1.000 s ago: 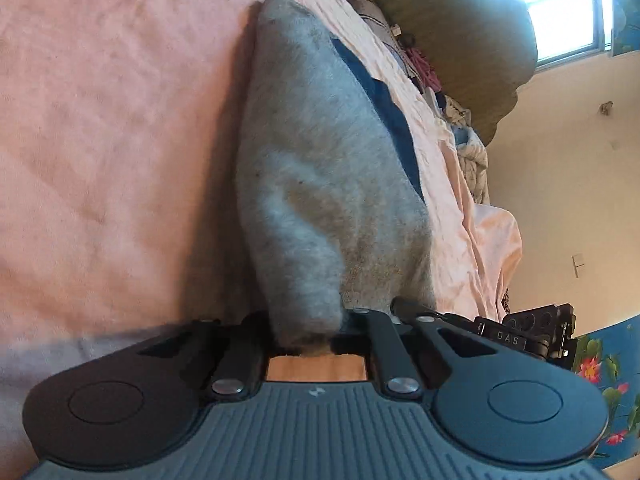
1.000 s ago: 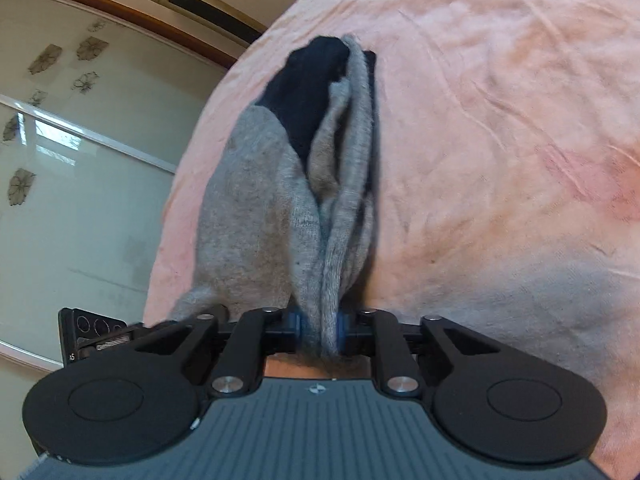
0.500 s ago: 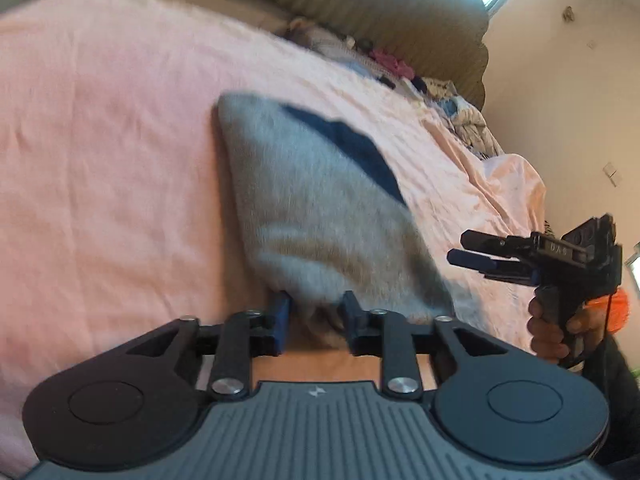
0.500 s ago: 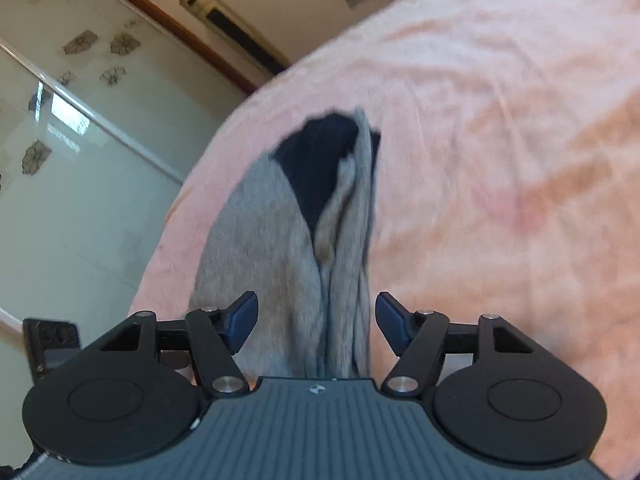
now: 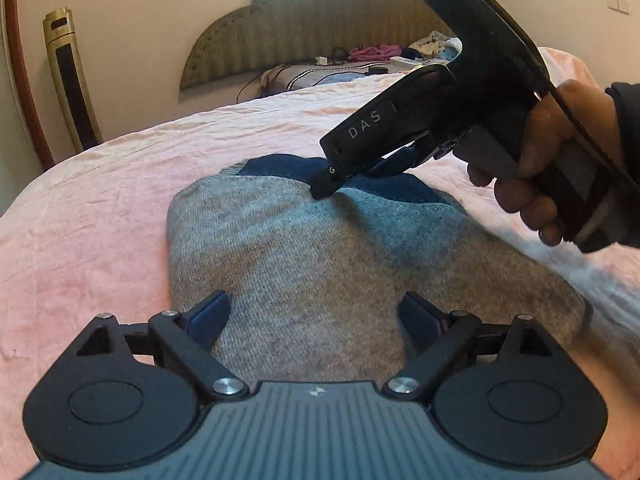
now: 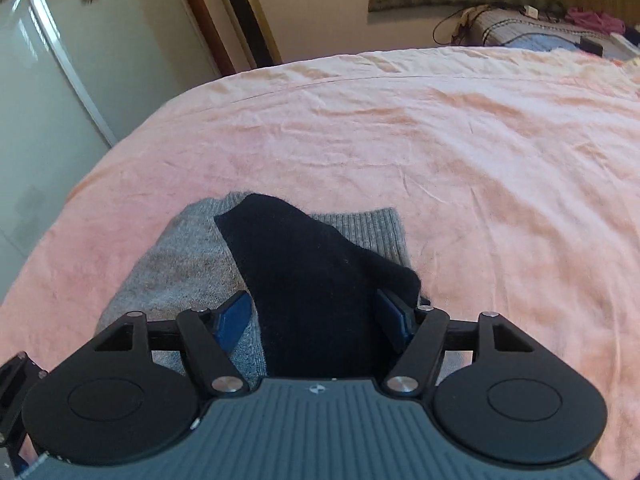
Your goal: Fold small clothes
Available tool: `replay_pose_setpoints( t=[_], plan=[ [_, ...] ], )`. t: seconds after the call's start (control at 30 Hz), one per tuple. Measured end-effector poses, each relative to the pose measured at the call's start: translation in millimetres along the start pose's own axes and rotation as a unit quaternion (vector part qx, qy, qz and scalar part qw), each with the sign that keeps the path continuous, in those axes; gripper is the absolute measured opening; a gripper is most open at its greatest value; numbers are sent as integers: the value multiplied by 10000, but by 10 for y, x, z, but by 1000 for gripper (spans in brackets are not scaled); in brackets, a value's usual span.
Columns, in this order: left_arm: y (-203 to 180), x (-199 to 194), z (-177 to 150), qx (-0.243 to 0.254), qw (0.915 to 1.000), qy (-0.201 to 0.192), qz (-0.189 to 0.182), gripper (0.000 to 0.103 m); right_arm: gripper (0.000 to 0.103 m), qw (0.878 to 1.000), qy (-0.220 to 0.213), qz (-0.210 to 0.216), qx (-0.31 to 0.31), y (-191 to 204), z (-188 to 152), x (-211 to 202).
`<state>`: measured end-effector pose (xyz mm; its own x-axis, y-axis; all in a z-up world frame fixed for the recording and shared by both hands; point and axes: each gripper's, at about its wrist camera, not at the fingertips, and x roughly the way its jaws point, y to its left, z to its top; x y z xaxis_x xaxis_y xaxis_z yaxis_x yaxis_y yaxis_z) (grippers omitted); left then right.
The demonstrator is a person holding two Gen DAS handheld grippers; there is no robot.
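A grey sock with a dark navy patch (image 5: 320,248) lies flat on the pink bed sheet (image 5: 80,220). My left gripper (image 5: 314,316) is open, its jaws spread over the sock's near grey end, holding nothing. My right gripper (image 6: 316,316) is open above the sock's navy part (image 6: 304,272), with the grey ribbed cuff (image 6: 380,228) just beyond. The right gripper also shows in the left wrist view (image 5: 360,168), held in a hand, its tip low over the navy end of the sock.
A ribbed headboard (image 5: 320,28) with clothes and cables lies at the far end of the bed. A tall gold tower fan (image 5: 68,80) stands by the wall at left. A glass wardrobe door (image 6: 48,80) is left of the bed.
Both grippers opened and let go of the sock, which now lies flat on the sheet. Both views have swung level, and the right gripper has moved over the navy end.
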<state>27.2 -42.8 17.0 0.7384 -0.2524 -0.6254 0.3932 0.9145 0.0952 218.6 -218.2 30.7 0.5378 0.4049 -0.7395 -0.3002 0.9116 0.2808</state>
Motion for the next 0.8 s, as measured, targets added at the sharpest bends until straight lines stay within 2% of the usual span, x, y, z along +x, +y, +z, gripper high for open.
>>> replay_pose_setpoints(
  t=[0.07, 0.13, 0.2, 0.23, 0.27, 0.33, 0.4, 0.43, 0.47, 0.5, 0.53, 0.57, 0.63, 0.67, 0.77, 0.8],
  plan=[
    [2, 15, 2, 15, 10000, -21, 0, 94, 66, 9992, 282, -196, -184, 131, 118, 32],
    [-9, 34, 18, -4, 10000, -7, 9, 95, 62, 9990, 224, -374, 21, 246, 261, -44],
    [-53, 55, 34, -20, 10000, -19, 18, 96, 62, 9998, -74, 93, -159, 479, 358, -151],
    [-77, 60, 43, -13, 10000, -23, 26, 97, 63, 9989, -62, 388, -263, 616, 394, -147],
    [-81, 58, 39, -8, 10000, -22, 28, 97, 66, 9973, 46, 623, -387, 764, 424, -90],
    [-95, 50, 43, -16, 10000, -14, 24, 98, 72, 9936, 364, 762, -745, 1038, 447, 109],
    [-94, 48, 41, -22, 10000, -10, 10, 98, 73, 9899, 797, 522, -1051, 1212, 440, 440],
    [-94, 43, 39, -23, 10000, -14, 5, 98, 74, 9878, 1044, 256, -1129, 1228, 403, 641],
    [-90, 43, 37, -29, 10000, -23, 2, 98, 82, 9867, 812, 230, -1388, 1232, 355, 722],
    [-90, 42, 35, -27, 10000, -29, -3, 98, 94, 9847, 755, 260, -1547, 1238, 328, 791],
    [-85, 54, 35, -23, 10000, -33, -7, 98, 100, 9836, 776, 242, -1611, 1276, 317, 832],
    [-89, 54, 32, -24, 10000, -35, -9, 98, 103, 9805, 829, 28, -1784, 1376, 294, 871],
    [-99, 44, 21, -4, 10000, -43, -14, 98, 103, 9722, 912, -287, -2137, 1529, 243, 887],
    [-99, 38, 15, -2, 10000, -46, -22, 98, 102, 9756, 877, -237, -2001, 1504, 250, 829],
    [-99, 23, -5, -20, 10000, -78, -43, 98, 84, 9927, 528, 115, -1076, 1204, 327, 489],
    [-87, 44, -7, -7, 9999, -94, -39, 98, 83, 9954, 400, 217, -844, 1098, 328, 366]
  ],
)
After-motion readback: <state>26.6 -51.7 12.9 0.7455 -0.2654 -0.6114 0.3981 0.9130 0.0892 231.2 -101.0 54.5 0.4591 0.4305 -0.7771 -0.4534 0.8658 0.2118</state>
